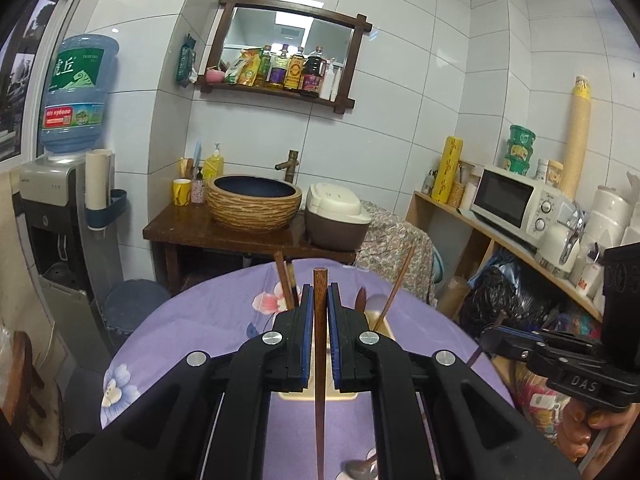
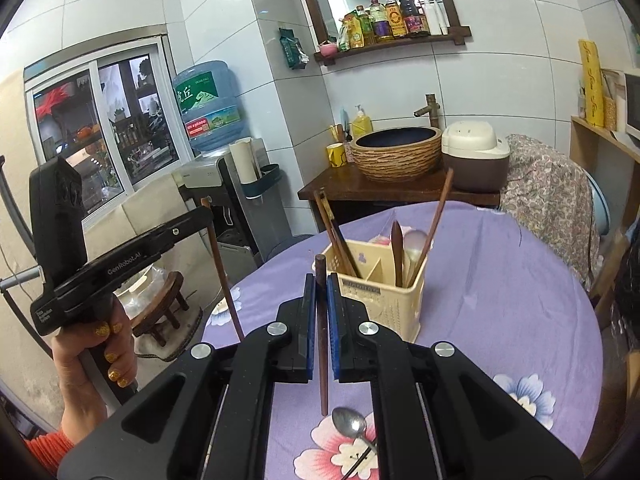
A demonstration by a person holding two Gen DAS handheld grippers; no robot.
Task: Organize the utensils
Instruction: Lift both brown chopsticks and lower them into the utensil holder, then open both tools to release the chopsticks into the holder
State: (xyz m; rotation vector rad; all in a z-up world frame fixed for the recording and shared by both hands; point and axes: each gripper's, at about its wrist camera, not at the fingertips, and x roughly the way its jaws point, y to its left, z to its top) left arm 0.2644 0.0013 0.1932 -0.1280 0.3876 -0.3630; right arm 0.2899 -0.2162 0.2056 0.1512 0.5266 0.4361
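My left gripper (image 1: 320, 296) is shut on a brown wooden chopstick (image 1: 320, 360), held upright above the table. It also shows at the left of the right wrist view (image 2: 210, 210), the chopstick (image 2: 226, 280) hanging from it. My right gripper (image 2: 320, 284) is shut on another brown chopstick (image 2: 321, 340), held upright just in front of the cream utensil holder (image 2: 380, 296). The holder has chopsticks (image 2: 336, 236) in its left compartment and a wooden spoon (image 2: 397, 252) and a chopstick on the right. A metal spoon (image 2: 352, 426) lies on the purple flowered cloth (image 2: 500, 280).
The round table ends close behind the holder. Beyond it stand a dark wooden stand with a basin (image 2: 396, 152) and a rice cooker (image 2: 474, 154). A water dispenser (image 1: 60, 200) stands at the left. A shelf with a microwave (image 1: 516, 200) runs along the right.
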